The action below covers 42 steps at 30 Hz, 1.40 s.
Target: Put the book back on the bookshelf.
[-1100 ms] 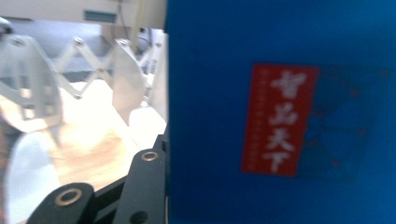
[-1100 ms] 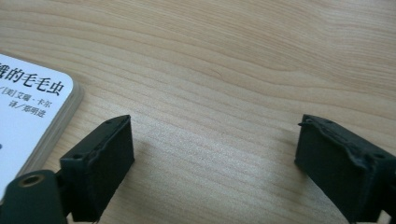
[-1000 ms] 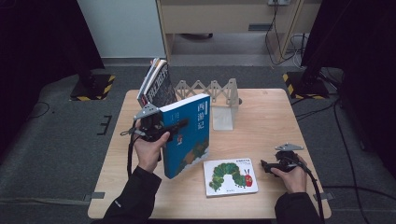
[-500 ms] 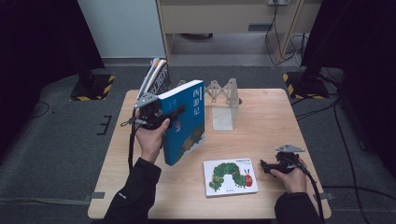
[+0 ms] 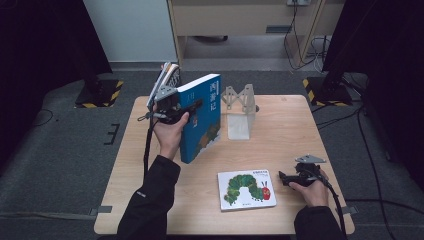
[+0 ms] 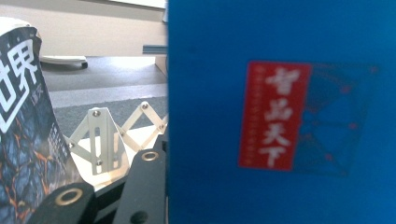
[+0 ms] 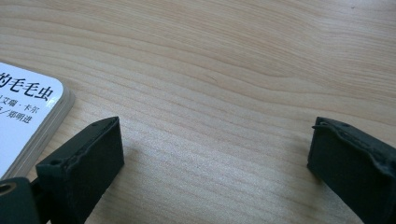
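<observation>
**Blue book up in your left gripper, right gripper idling wide**

You're gripping the blue book (image 5: 202,117) upright in your left gripper (image 5: 192,106), jaws clamping its spine edge, above the left half of the wooden table (image 5: 290,135). It's hanging just beside the white folding rack (image 5: 239,107), with the dark-covered book (image 6: 21,140) leaning off to the side. Your right gripper (image 5: 284,177) is resting low near the right edge, jaws having just spread further and gaping with nothing between them, just beside the caterpillar picture book (image 5: 246,189) lying flat.
</observation>
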### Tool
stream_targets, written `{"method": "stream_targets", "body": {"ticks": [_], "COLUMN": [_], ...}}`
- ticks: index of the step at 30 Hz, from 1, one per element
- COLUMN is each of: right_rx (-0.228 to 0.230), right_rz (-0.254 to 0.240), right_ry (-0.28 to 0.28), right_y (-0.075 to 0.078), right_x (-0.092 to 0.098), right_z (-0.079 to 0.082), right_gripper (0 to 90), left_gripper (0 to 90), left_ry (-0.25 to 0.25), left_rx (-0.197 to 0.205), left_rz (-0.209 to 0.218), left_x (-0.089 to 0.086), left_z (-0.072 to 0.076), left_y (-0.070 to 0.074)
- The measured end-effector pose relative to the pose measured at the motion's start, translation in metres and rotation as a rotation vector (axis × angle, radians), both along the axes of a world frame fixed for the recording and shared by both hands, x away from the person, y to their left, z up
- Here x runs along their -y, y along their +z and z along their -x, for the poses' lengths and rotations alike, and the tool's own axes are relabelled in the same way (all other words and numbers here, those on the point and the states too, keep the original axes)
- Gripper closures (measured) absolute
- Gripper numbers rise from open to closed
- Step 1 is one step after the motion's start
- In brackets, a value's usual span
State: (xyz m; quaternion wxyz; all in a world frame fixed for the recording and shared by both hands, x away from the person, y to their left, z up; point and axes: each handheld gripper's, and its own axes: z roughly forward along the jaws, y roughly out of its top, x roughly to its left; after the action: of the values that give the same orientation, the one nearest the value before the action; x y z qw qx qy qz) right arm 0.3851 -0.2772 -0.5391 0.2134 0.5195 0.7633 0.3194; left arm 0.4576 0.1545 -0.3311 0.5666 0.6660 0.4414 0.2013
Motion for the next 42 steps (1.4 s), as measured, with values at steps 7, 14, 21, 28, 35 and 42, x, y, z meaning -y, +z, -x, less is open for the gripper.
{"method": "stream_targets", "body": {"ticks": [7, 14, 21, 28, 35, 42], "right_rx": [0.001, -0.001, 0.001, 0.000, -0.001, -0.001], "right_rz": [-0.001, 0.000, -0.001, -0.001, -0.002, -0.002], "right_ry": [0.002, 0.003, 0.002, 0.002, 0.003, 0.003], "right_y": [0.000, 0.000, 0.000, 0.000, 0.000, 0.000], "right_x": [0.000, 0.000, 0.000, 0.000, 0.000, 0.000], "right_z": [0.000, 0.000, 0.000, 0.000, 0.000, 0.000], "right_gripper": [3.5, 3.5, 3.4, 3.5, 3.3, 3.4], "left_gripper": [60.5, 60.5, 60.5, 60.5, 60.5, 60.4], "left_ry": [0.023, 0.052, 0.088, 0.118, 0.120, 0.126], "left_rx": [-0.020, -0.027, -0.006, -0.008, -0.011, -0.013], "left_rz": [-0.016, -0.033, -0.039, -0.041, -0.045, -0.037], "left_x": [0.005, 0.012, 0.018, 0.025, 0.036, 0.041], "left_z": [-0.020, -0.039, -0.053, -0.070, -0.085, -0.093], "left_y": [-0.002, -0.005, -0.010, -0.019, -0.029, -0.044]}}
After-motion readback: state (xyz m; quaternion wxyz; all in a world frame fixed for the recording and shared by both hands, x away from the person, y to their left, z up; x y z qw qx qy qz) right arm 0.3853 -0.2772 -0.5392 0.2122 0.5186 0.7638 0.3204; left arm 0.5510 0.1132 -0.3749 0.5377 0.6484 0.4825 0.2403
